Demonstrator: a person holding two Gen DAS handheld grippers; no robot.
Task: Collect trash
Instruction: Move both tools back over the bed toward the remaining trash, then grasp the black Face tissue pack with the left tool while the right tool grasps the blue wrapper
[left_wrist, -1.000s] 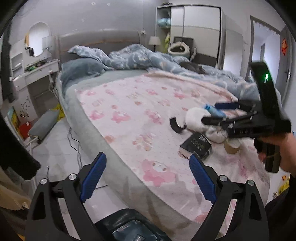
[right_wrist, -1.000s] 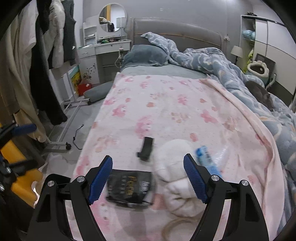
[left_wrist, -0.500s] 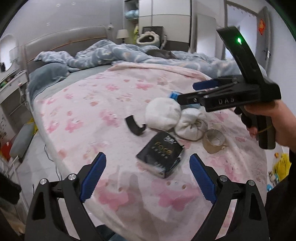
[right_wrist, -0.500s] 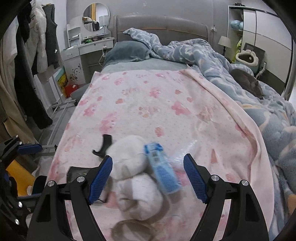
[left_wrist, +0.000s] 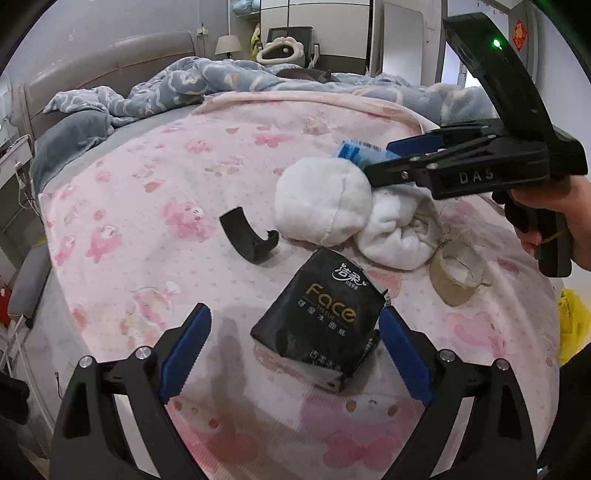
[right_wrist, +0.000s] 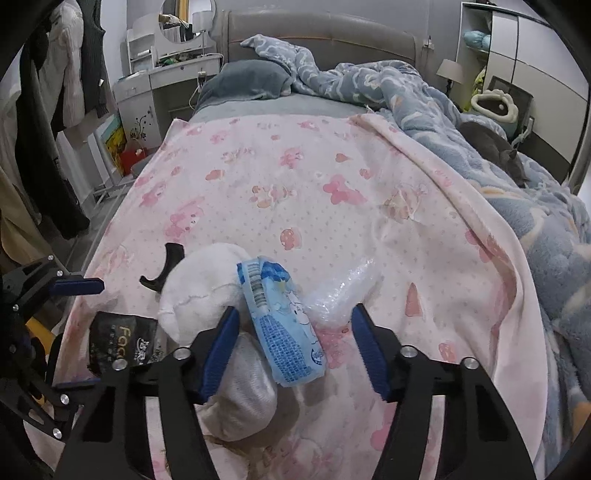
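Observation:
A black "Face" tissue pack (left_wrist: 319, 321) lies on the pink bedspread (left_wrist: 166, 184) between the open fingers of my left gripper (left_wrist: 293, 350). My right gripper (right_wrist: 293, 339) is open around a blue tissue wrapper (right_wrist: 286, 328), beside a clear plastic wrapper (right_wrist: 340, 288). The right gripper also shows in the left wrist view (left_wrist: 391, 158), above two rolled white socks (left_wrist: 325, 203). A black curved plastic piece (left_wrist: 245, 240) and a used tape roll (left_wrist: 456, 275) lie nearby. The black pack also shows in the right wrist view (right_wrist: 118, 343).
A crumpled blue duvet (right_wrist: 461, 122) covers the bed's far and right side. A grey pillow (right_wrist: 247, 81) lies by the headboard. A dressing table (right_wrist: 166, 77) and hanging clothes (right_wrist: 44, 122) stand left of the bed. A yellow bag (left_wrist: 570, 325) is on the floor.
Both grippers have moved in over the bed's corner. The left now brackets the black tissue pack; the right has closed in on the blue wrapper and narrowed somewhat.

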